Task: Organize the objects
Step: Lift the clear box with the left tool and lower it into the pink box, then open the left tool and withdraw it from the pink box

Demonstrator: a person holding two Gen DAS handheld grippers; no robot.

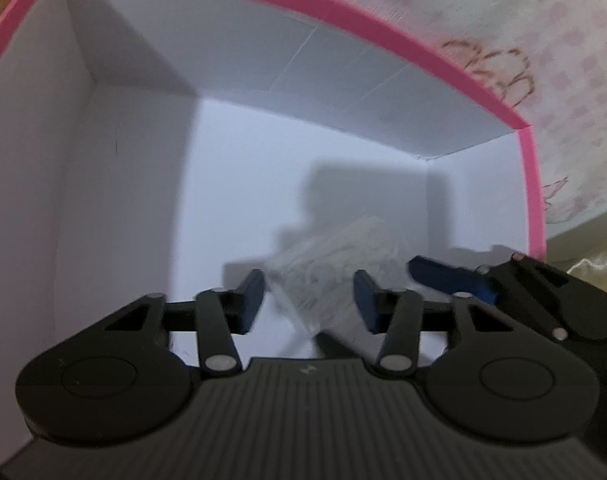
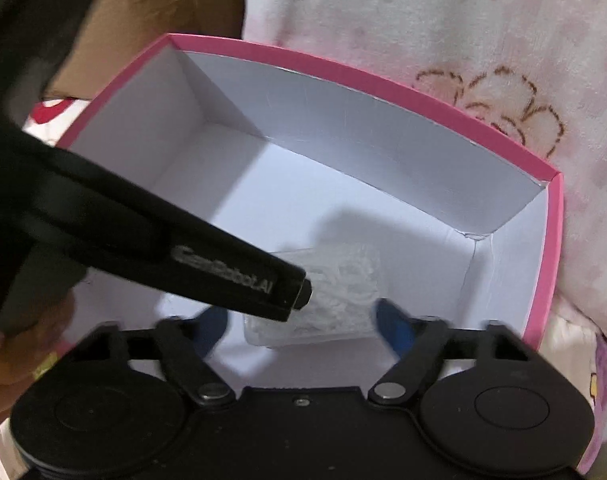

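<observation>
A pink-rimmed box [image 1: 383,28] with a white inside fills the left wrist view and also shows in the right wrist view [image 2: 383,76]. A small clear plastic case [image 1: 335,268] of pale small items lies on the box floor, also seen in the right wrist view [image 2: 343,292]. My left gripper [image 1: 307,300] is open inside the box, its blue pads on either side of the case with gaps. My right gripper [image 2: 299,324] is open above the box's near side, just in front of the case. The left gripper's black body [image 2: 143,240] crosses the right wrist view.
The box rests on a pale pink cloth with a brown flower outline [image 2: 503,108]. A brown cardboard box [image 2: 163,4] stands behind the pink box at the far left. A hand [image 2: 7,344] holds the left tool.
</observation>
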